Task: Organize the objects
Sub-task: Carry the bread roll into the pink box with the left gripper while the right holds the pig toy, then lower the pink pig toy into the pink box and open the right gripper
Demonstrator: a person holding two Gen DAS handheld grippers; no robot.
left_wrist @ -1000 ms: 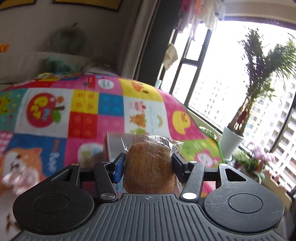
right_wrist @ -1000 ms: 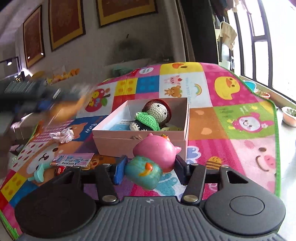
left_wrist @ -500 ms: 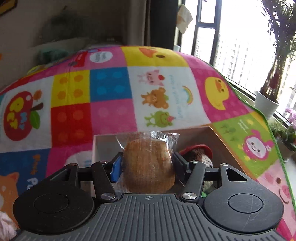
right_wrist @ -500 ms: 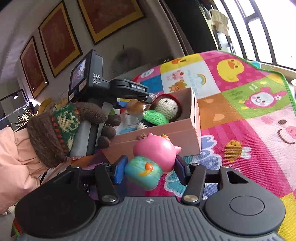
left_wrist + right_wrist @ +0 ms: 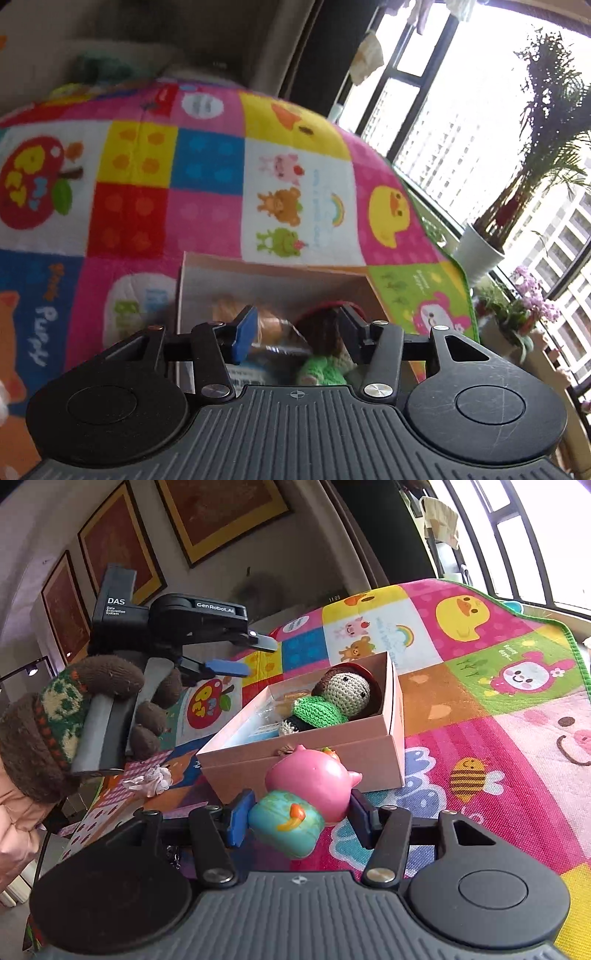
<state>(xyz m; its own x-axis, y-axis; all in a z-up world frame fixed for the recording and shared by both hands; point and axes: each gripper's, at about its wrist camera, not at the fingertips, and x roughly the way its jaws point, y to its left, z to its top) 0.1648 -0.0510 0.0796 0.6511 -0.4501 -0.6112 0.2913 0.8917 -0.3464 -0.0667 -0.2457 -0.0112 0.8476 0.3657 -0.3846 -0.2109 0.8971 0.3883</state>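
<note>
Left gripper (image 5: 295,332) is seen released, jaws apart above the box (image 5: 395,716). The wrapped bread (image 5: 266,326) lies inside, beside the crochet doll (image 5: 328,699), whose long axis runs along the box, head toward the mat's far edge. Right gripper (image 5: 297,818) is clenched on the pig toy (image 5: 306,797).

Wrapped bread (image 5: 266,326) lies in pink box (image 5: 393,716) beside crochet doll (image 5: 332,698).
</note>
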